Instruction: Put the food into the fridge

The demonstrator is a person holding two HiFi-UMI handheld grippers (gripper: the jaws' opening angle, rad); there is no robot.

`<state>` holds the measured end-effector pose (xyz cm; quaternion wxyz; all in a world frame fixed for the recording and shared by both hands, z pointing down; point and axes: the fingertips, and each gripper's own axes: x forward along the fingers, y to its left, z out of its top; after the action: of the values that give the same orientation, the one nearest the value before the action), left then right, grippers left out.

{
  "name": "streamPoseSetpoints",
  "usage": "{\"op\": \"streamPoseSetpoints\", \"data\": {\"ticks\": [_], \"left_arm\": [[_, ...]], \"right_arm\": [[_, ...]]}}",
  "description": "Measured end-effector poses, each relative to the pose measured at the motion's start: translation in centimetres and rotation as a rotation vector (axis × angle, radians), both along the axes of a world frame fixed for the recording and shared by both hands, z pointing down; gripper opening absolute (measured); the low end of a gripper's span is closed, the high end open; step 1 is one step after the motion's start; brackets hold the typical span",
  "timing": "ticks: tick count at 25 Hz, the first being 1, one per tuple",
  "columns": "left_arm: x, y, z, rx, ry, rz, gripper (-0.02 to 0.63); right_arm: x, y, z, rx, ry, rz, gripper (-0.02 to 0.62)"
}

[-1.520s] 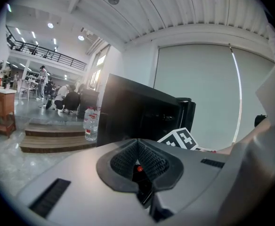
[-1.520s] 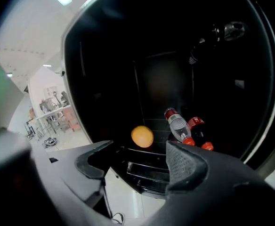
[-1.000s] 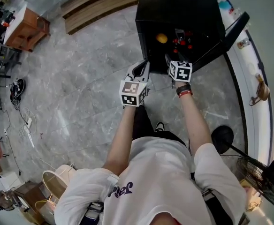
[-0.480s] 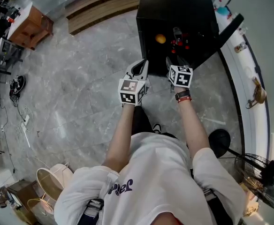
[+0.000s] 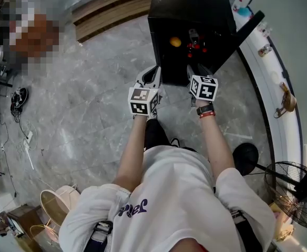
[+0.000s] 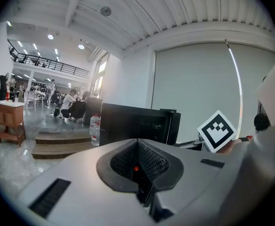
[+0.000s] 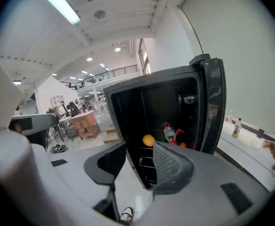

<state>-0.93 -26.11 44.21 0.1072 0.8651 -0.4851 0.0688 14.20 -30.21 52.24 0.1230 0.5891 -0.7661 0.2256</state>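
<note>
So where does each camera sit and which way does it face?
Head view: above, looking steeply down; arms, left gripper, right gripper, fridge ahead.
Left gripper view: behind shut jaws, facing the fridge's outside.
Right gripper view: behind empty, closing jaws, facing the open fridge; shoe below.
Shared: head and right gripper views both show the orange inside.

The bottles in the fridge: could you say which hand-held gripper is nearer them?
Right: the right hand-held gripper, jaws closing on nothing, faces the bottles; the left hand-held gripper is farther left.
</note>
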Motion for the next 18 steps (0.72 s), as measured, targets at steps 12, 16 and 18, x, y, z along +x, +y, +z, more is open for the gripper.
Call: {"op": "streamPoseSetpoints", "data": {"ticks": [12, 16, 18], "left_arm": [[-0.6, 3.4, -1.4, 0.029, -0.005, -0.005, 0.018], [-0.8, 4.7, -1.6, 0.036, -0.001, -0.008, 0.018], [-0.6, 5.2, -1.7, 0.038, -0.002, -0.005, 0.018]], "right_arm": [[0.9, 4.8, -3.3, 0.060, -0.017, 0.008, 0.115], [1.1, 6.7, -4.3, 0.079, 0.005, 0.012, 0.103], [1.5, 7.3, -4.8, 0.087, 0.012, 0.019, 0.095]]}}
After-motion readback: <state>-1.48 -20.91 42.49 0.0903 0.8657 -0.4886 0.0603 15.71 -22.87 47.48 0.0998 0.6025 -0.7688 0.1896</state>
